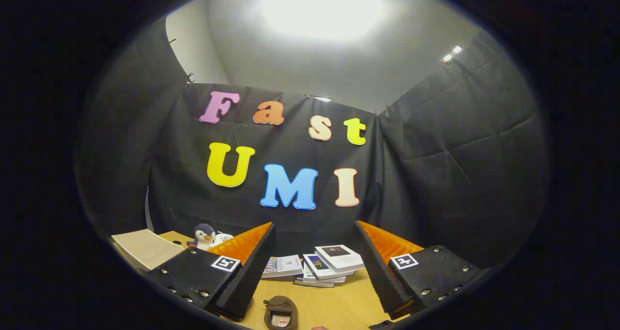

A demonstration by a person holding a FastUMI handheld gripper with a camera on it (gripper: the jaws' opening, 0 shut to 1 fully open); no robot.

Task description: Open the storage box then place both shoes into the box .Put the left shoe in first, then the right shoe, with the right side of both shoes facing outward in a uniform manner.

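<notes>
I hold my hand-held gripper (315, 272) level above the counter (339, 306), its fingers spread wide apart and grasping nothing. A brown shoe (280, 312) lies on the counter between the fingers, low at about six o'clock from where they point, its opening turned up toward me. Beyond the fingertips at twelve o'clock a loose stack of books (319, 267) rests near the back of the counter. Off at ten o'clock sit a plush penguin (204, 235) and a pale flat board (145, 248). I cannot make out the storage box from here, nor a second shoe. I judge the task barely begun: the opening step is in hand. Next I need to tilt down, find the box and reach its lid.
</notes>
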